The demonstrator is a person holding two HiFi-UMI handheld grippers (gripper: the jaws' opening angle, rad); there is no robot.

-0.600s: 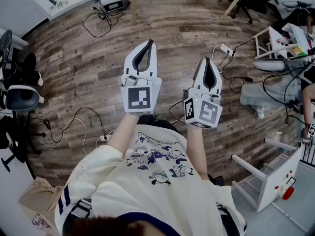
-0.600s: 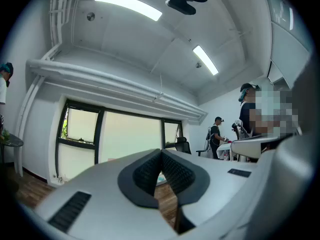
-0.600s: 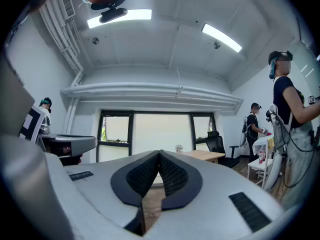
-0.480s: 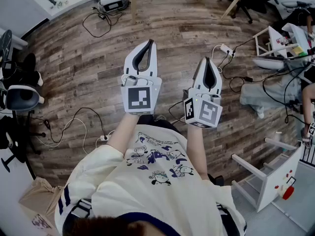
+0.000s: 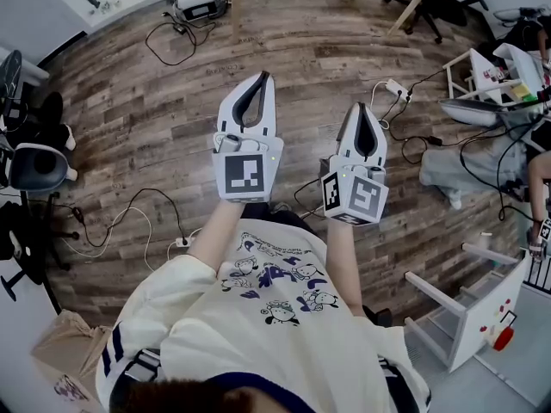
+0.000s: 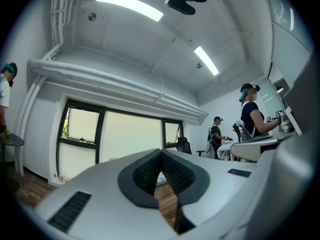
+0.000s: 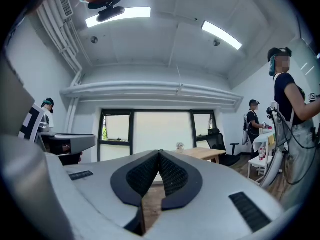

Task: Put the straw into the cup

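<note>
No straw and no cup shows in any view. In the head view my left gripper (image 5: 263, 75) is held out over the wooden floor, jaws closed tip to tip with nothing in them. Beside it to the right, my right gripper (image 5: 359, 107) is likewise shut and empty. Both point forward and level, at chest height. In the left gripper view the left gripper (image 6: 161, 152) has its dark pads meeting at the tip, facing a window. The right gripper (image 7: 159, 152) in its own view also has its pads pressed together.
Cables (image 5: 120, 222) and a power strip (image 5: 397, 87) lie on the floor. A white stool (image 5: 469, 304) stands at the lower right, a black chair (image 5: 34, 170) at the left. A wooden table (image 7: 200, 154) and other people (image 7: 290, 109) stand ahead.
</note>
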